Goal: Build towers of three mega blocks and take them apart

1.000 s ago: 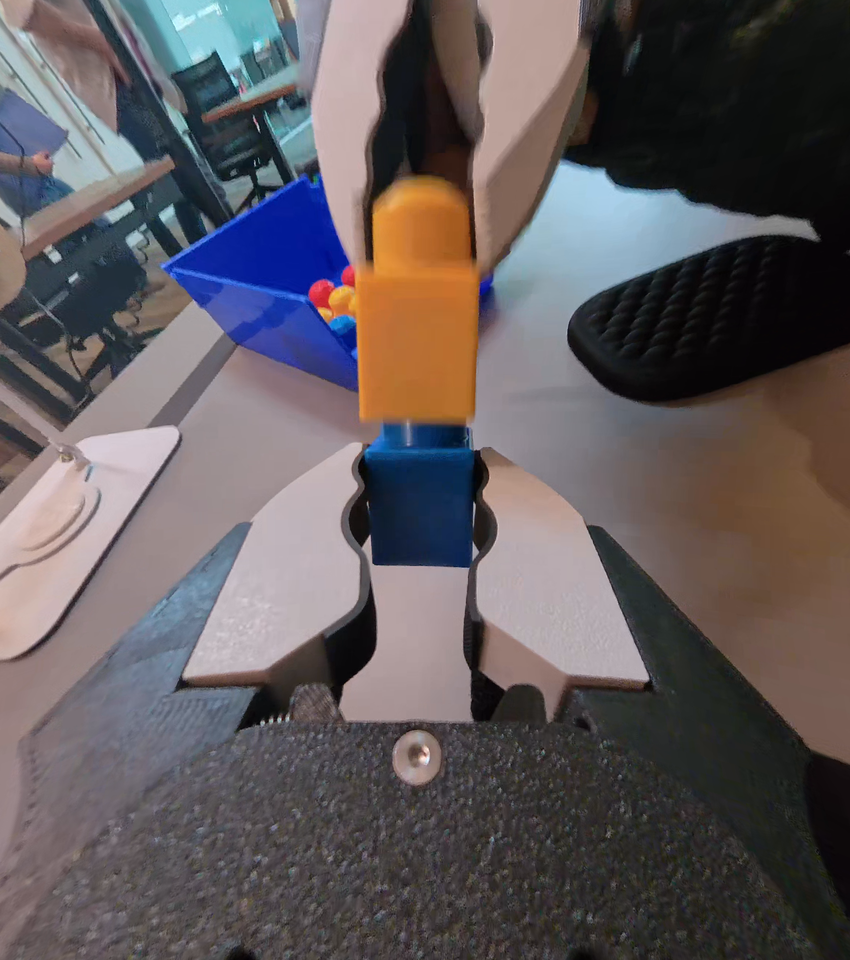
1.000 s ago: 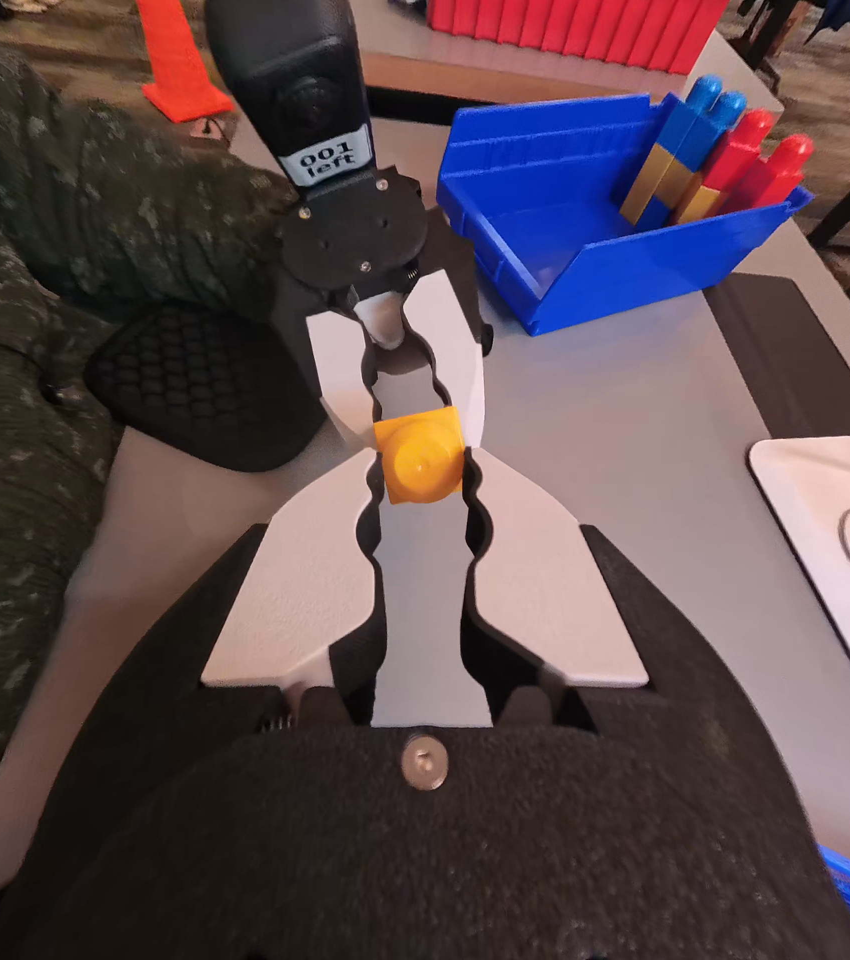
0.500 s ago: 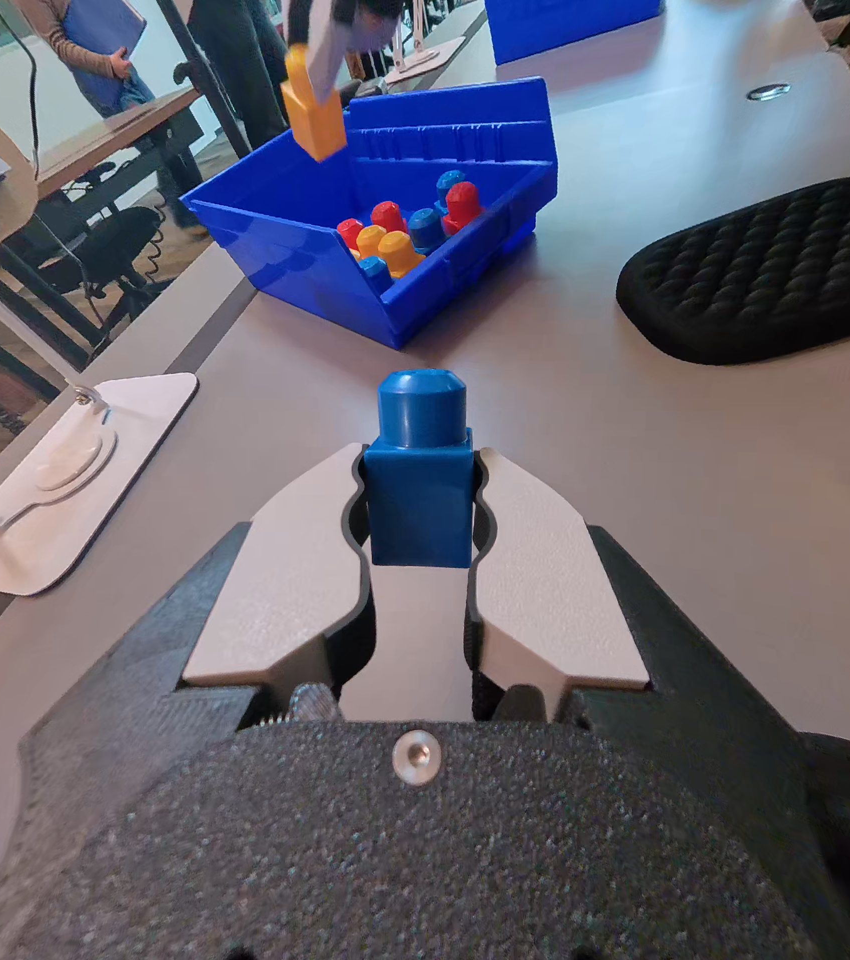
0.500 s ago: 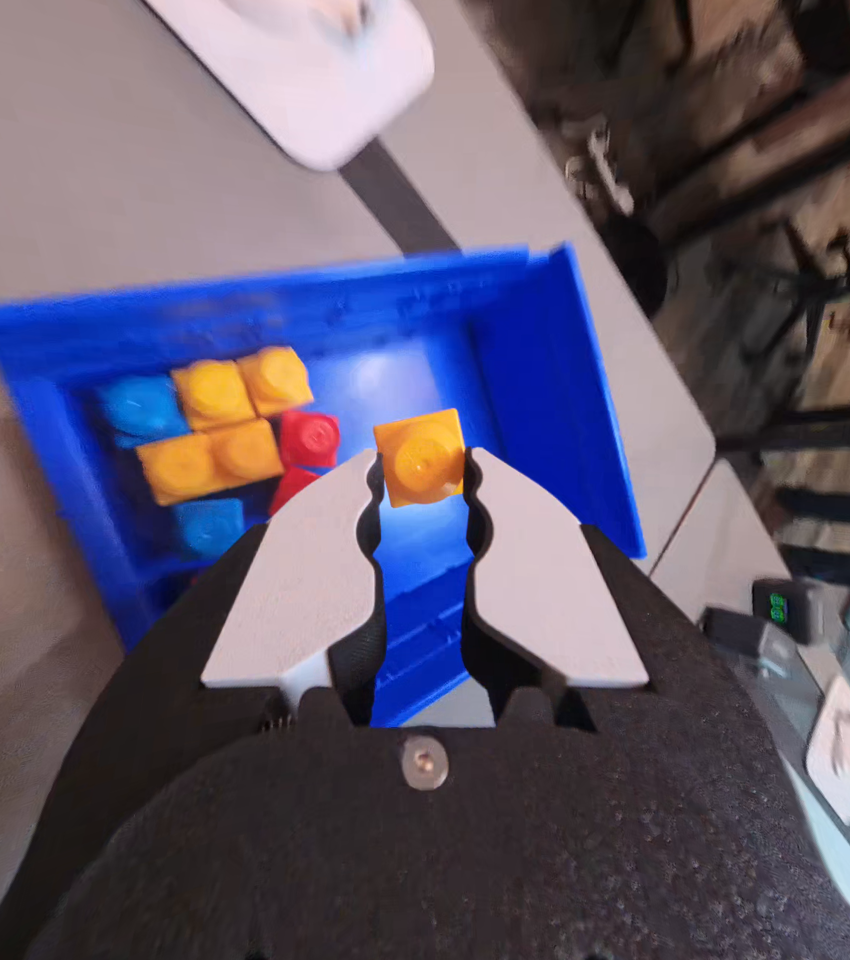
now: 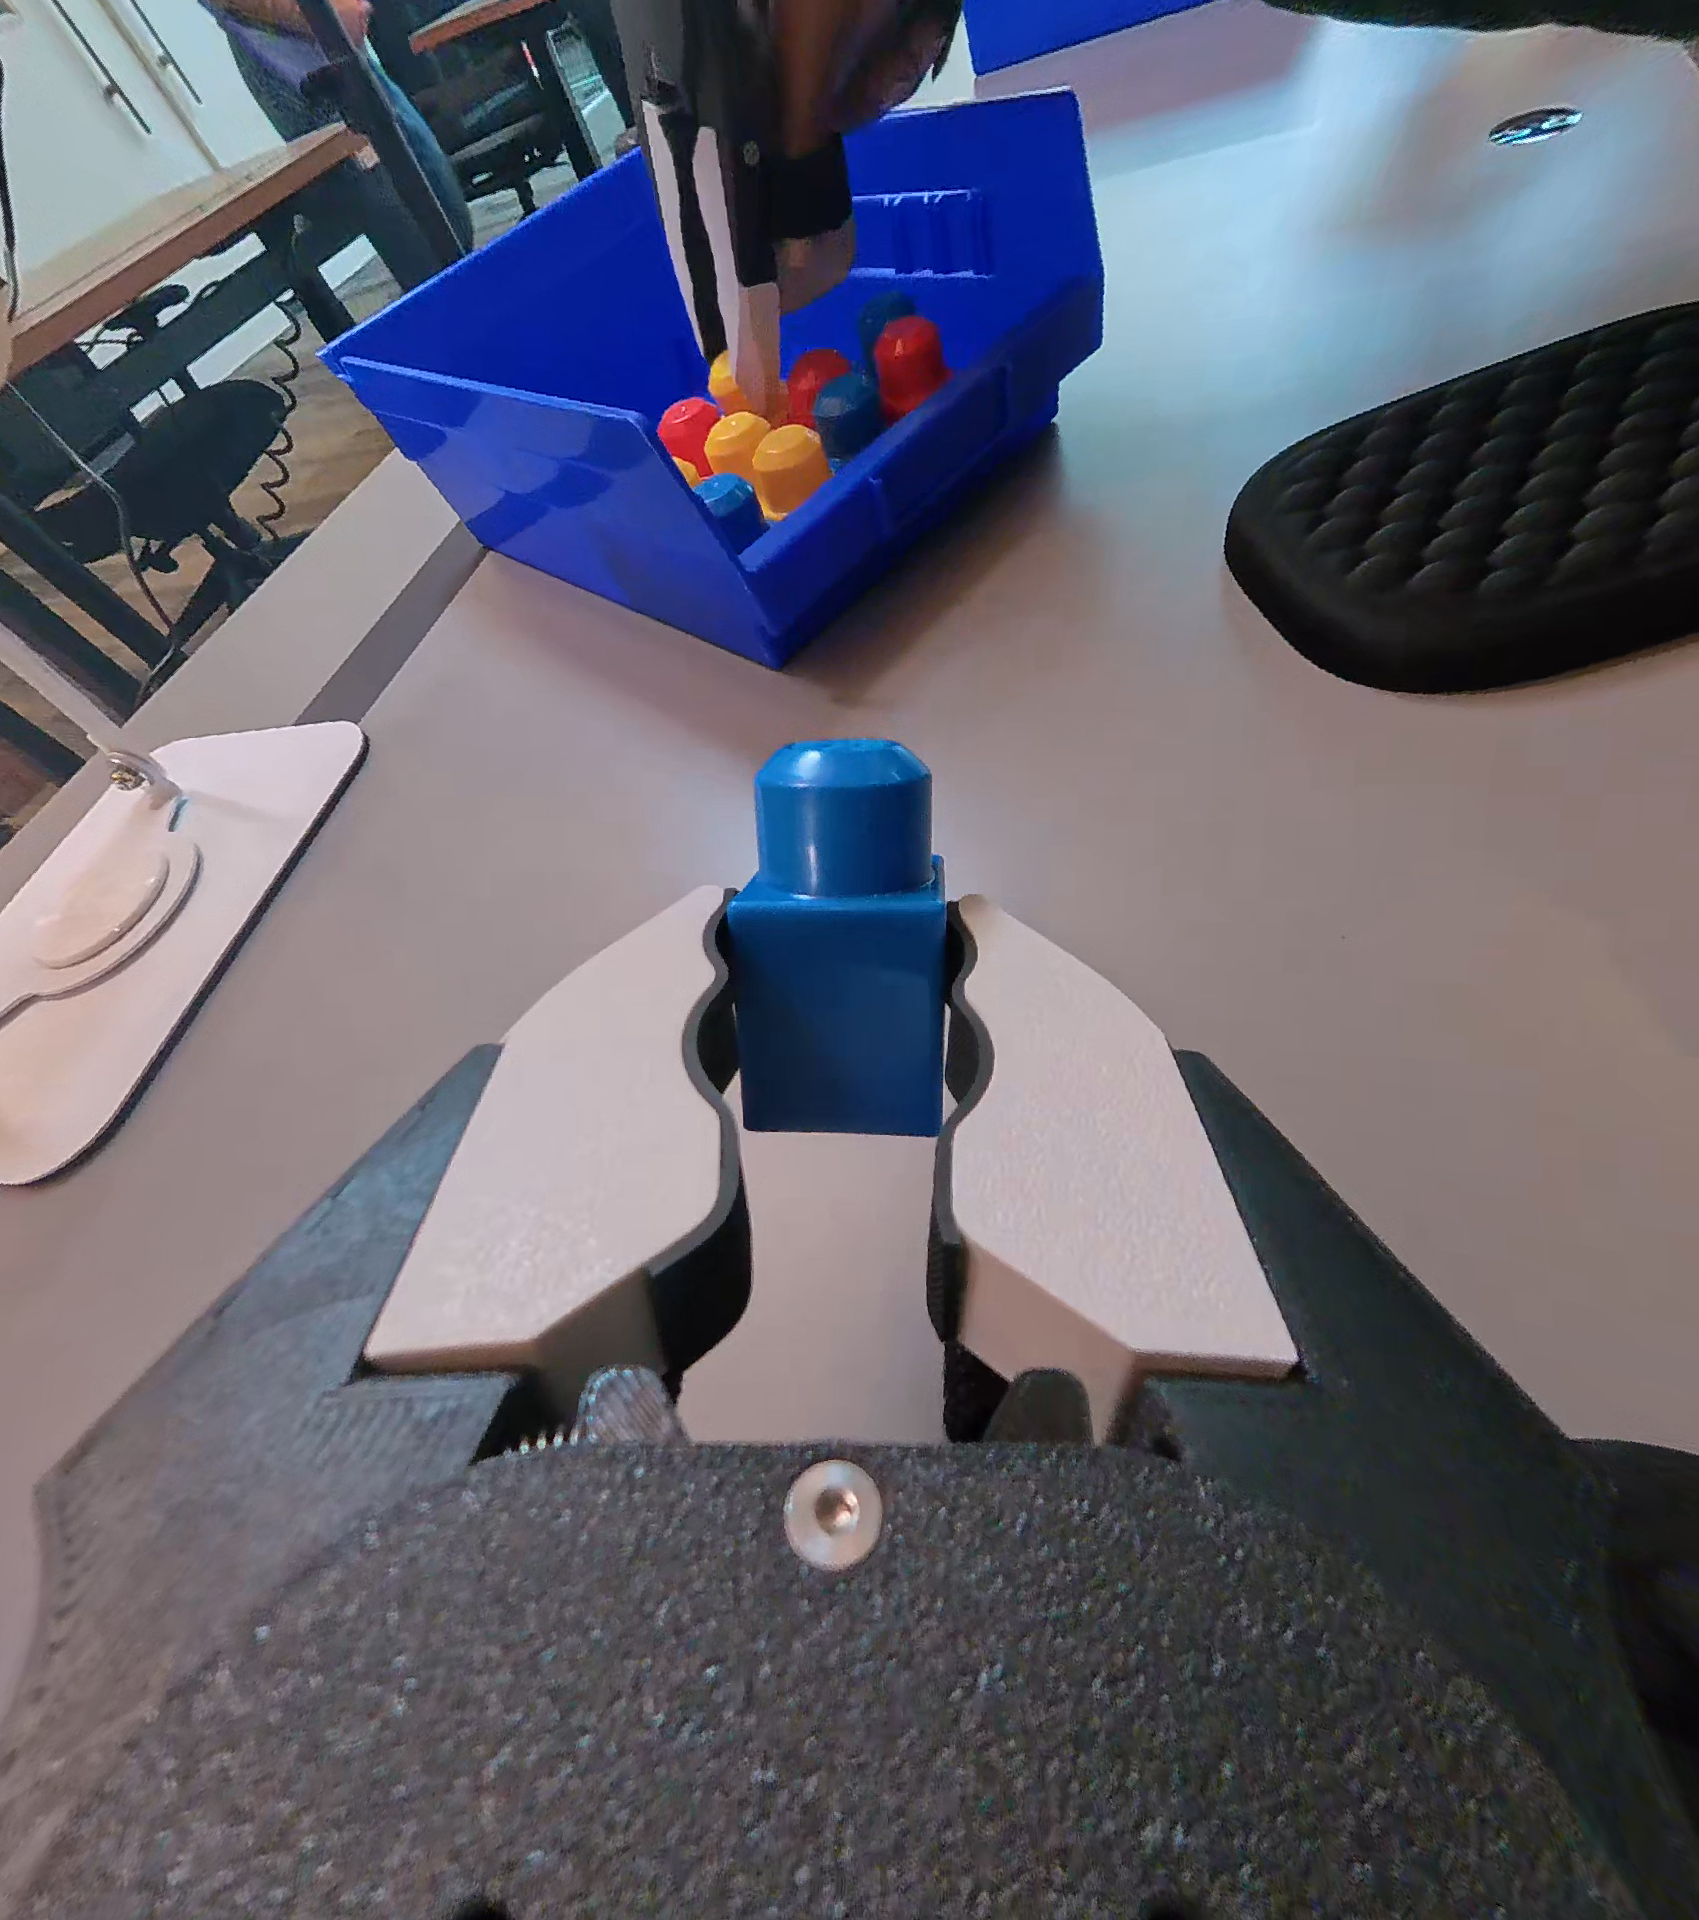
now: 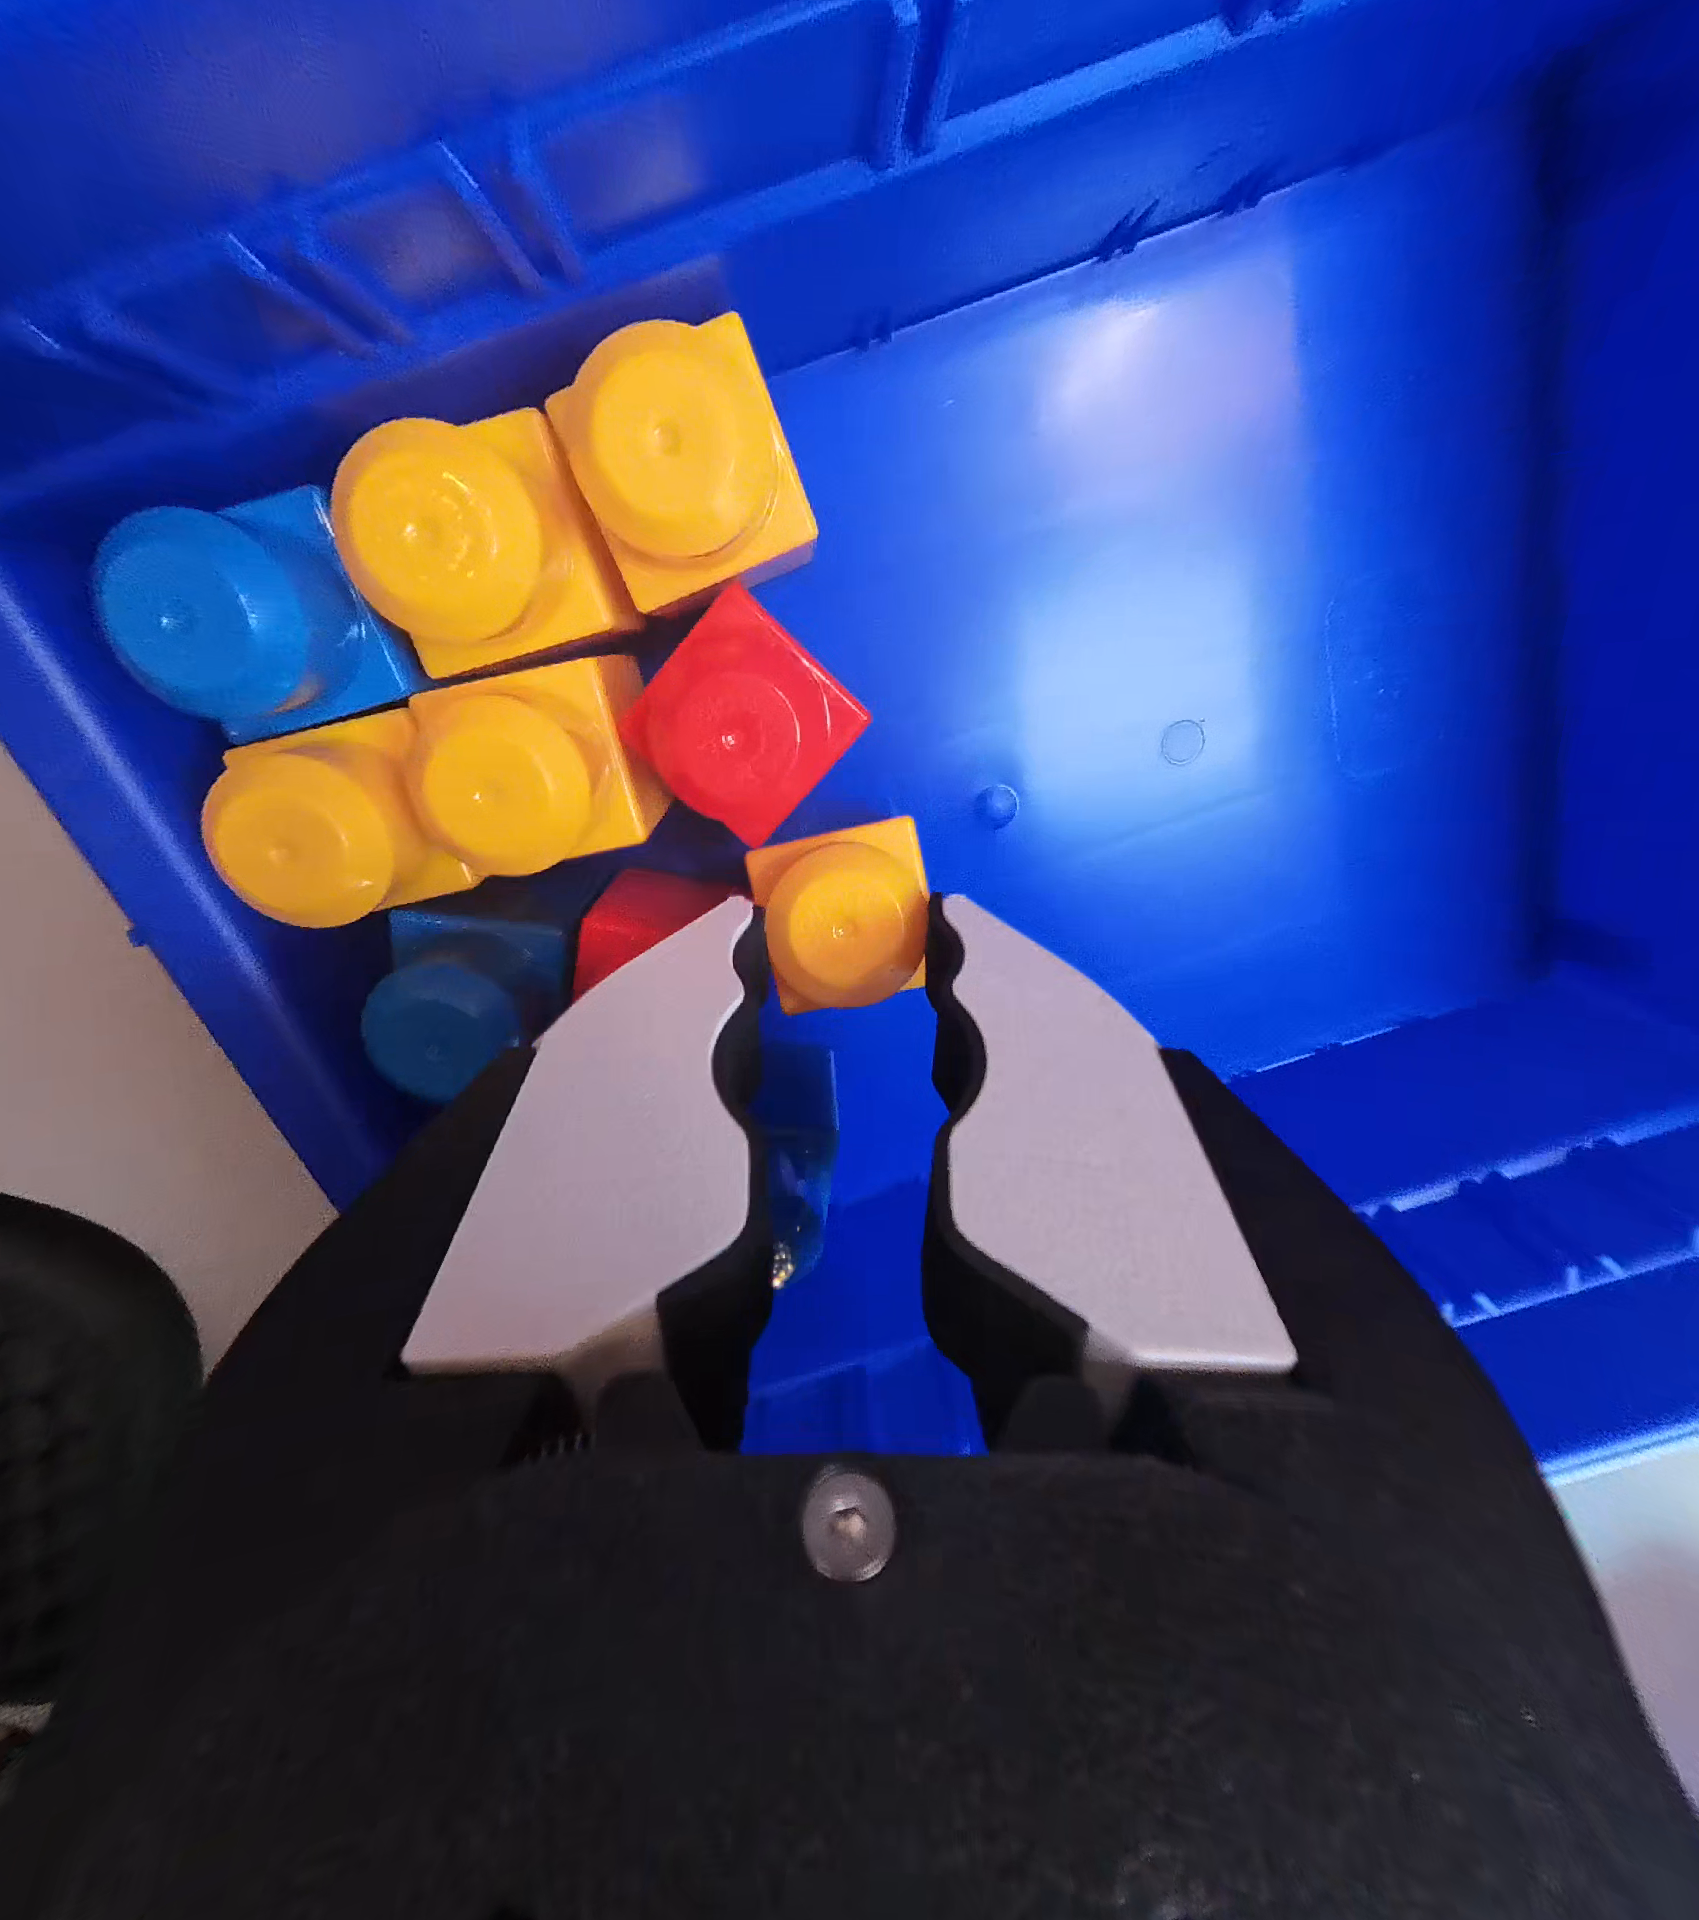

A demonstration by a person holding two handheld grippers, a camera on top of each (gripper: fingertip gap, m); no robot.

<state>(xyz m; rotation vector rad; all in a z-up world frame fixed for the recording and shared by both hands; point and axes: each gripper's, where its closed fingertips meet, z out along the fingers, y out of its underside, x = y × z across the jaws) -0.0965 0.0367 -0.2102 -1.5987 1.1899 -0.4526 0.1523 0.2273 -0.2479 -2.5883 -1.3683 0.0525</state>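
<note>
1. The right gripper [image 6: 840, 920] points straight down into the blue bin [image 6: 1240, 520], and its fingers [image 6: 1053, 1122] are closed narrowly on a single orange block [image 6: 843, 914], stud facing the camera, so the block's long axis runs in line with the fingers.
2. The held block hangs over the bin floor, just beside the heap of orange, red and blue blocks [image 6: 512, 665] packed into the bin's left corner; a red block [image 6: 743, 717] sits touching or nearly touching its upper left corner (contact cannot be told).
3. To the right of the held block the bin floor is bare, with open room out to the right wall, so a release here would likely land clear of the heap.
4. The left gripper [image 5: 837, 1013] lies low over the grey surface [image 5: 1344, 935], its fingers [image 5: 606, 1122] clamped on the sides of an upright blue block [image 5: 837, 997], whose stud rises free above the fingertips.
5. The blue block stands near the middle of the surface, well apart from the bin, which sits toward the surface's far left edge, with a black pad [image 5: 1541, 499] to the right.
6. Judging from this, the tower is being taken apart; the blue block seems next for the bin.
</note>
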